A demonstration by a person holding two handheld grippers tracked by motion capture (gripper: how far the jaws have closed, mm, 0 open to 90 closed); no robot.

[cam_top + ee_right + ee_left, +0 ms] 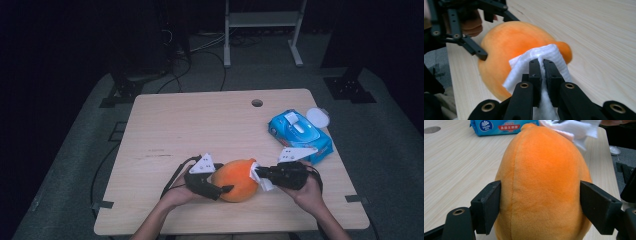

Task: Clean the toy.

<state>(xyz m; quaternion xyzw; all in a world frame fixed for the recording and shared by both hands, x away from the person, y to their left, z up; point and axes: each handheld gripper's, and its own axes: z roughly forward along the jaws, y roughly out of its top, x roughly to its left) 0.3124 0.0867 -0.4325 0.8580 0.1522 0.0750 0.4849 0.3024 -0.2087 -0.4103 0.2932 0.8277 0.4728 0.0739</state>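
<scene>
Closest to the person, near the front edge of the table [165,125], an orange plush fruit [236,179] lies between the two tools. The left gripper [220,189] clamps it: the left gripper view shows one black jaw pressed into each flank of the plush, the fabric bulging between them, which the high view hardly shows. The right gripper [257,173] comes in from the other side, its jaws pressed together on a folded white wipe [541,58]. The right gripper view shows the wipe laid against the plush's skin just beside its small nub [565,51], while from above it is merely a white scrap at the fruit's right end. That same view also catches the left gripper's far jaw tip touching the plush, with the person's fingers [472,26] behind it.

Farther back on the right side of the table sits a blue pack of wipes [299,134], its lid flipped open; from the left gripper view you see just its printed side, beyond the fruit. Beyond that, a round hole [257,103] near the table's far edge
</scene>
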